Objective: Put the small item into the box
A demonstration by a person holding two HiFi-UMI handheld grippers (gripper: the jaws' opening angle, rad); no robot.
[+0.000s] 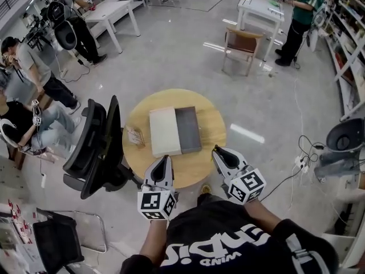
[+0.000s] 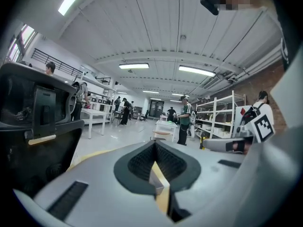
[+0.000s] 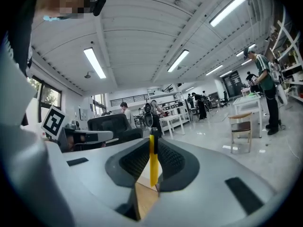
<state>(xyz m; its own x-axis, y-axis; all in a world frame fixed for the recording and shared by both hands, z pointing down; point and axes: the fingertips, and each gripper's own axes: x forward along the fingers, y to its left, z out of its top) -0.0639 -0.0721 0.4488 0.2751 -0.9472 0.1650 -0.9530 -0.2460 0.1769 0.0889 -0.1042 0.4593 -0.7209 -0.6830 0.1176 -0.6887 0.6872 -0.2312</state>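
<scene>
Task not started, as far as the views show.

- Box [image 1: 188, 129] lies open in the middle of the round bench [image 1: 199, 165]. It has a grey tray half on the right and a cream half [image 1: 164, 131] touching it on the left, probably the lid. The grey half looks empty, though it's too small in the head view to be sure.
- Small item [image 1: 136, 137] sits on the bench just left of the box's cream half, near the bench edge. It's apart from the box and neither gripper touches it. It looks like a small tan or clear packet; I can't tell more.
- Left gripper [image 1: 164, 158] is on the near side of the box, over the near bench edge, pointing towards the cream half. In the left gripper view [image 2: 154, 148] its jaws meet at the tips with nothing clamped; only bench and box show through the gap below the tips.
- Right gripper [image 1: 218, 150] is near the box's near-right corner, pointing at the grey half. In the right gripper view [image 3: 152, 138] the jaws are together. A thin yellow sliver shows in the slit, likely the bench seen through it rather than a held thing. The head view shows nothing in the jaws either.
- An office chair [image 1: 94, 147] stands left of the box, beyond the item, off the bench.

Left to do is everything: open a gripper, pick up the item, carry it right over the cream half and release it into the grey half. The left gripper is the nearer one to the item, so it's the likely one to use.
</scene>
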